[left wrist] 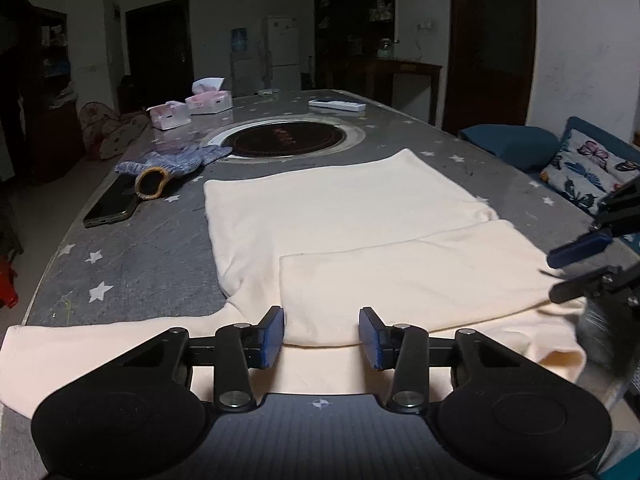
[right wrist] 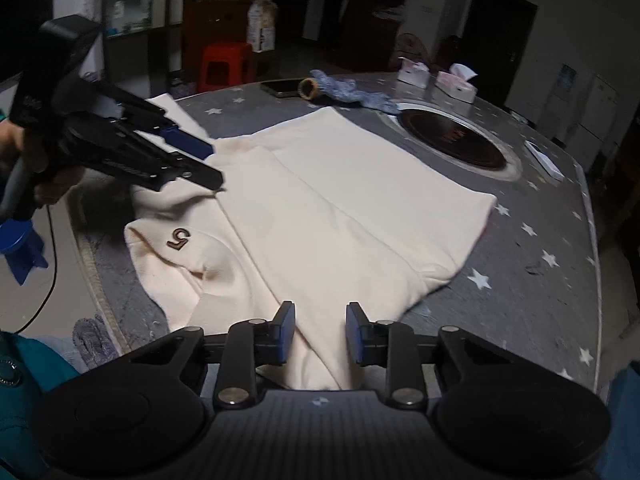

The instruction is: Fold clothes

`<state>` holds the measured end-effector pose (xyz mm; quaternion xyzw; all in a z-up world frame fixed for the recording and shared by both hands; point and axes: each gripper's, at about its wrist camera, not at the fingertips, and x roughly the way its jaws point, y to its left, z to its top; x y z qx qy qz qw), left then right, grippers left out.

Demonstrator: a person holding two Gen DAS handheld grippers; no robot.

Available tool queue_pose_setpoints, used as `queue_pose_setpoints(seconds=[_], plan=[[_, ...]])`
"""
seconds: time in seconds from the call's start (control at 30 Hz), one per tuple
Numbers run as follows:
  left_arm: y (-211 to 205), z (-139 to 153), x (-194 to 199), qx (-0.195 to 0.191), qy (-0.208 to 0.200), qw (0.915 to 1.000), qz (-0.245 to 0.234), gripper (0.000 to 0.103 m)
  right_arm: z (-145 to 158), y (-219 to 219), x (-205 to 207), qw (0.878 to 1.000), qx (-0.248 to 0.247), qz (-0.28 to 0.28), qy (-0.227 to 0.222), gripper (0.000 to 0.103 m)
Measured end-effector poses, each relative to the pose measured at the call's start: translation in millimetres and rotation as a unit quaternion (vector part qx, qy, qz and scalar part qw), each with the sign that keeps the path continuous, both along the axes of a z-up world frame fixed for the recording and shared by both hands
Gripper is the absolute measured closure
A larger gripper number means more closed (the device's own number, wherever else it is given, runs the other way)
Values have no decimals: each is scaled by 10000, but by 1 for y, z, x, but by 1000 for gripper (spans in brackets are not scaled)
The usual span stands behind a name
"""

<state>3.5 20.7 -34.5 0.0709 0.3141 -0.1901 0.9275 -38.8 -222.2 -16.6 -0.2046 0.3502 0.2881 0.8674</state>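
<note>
Shirt (left wrist: 344, 216), cream and partly folded, lies flat on our grey star-printed table (left wrist: 132, 264), its near edge toward us. One side panel is already turned over the body, making a long straight crease, and a sleeve (right wrist: 176, 256) bearing a small brown figure five droops over the table's edge. We hold a gripper in each hand. Our left gripper (left wrist: 322, 336) points down at the near hem of the folded panel, its blue pads partly spread with a low ridge of cloth between them; the pads sit at the fabric's sides, but we cannot tell whether they press it. Our right gripper (right wrist: 320, 334) straddles the near end of the shirt the same way, jaws partly spread around a bunched fold that does not look squeezed. We judge both grippers are set at this near edge so that we can lift it together and carry it across for the next fold. Beyond the shirt, well apart, lie a knitted glove (left wrist: 172, 164), a dark phone (left wrist: 110, 206), two tissue boxes (left wrist: 192, 108) and a round burner (left wrist: 288, 140) sunk into the tabletop.
</note>
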Motion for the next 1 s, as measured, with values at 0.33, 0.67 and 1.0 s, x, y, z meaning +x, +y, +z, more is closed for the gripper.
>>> queue_pose_setpoints(seconds=[0.33,0.67,1.0], plan=[[7,1,7,-183,154,9997,111,96,-14,6,0,9991,-294,289,-65,90],[20,30,-16,-705,189,9973,65,97,1,-7,-12,9983,-194,529,-157,100],[17,28,-17,-287,109,9995,78,77,8,-20,-2,9996,129,269,31,83]])
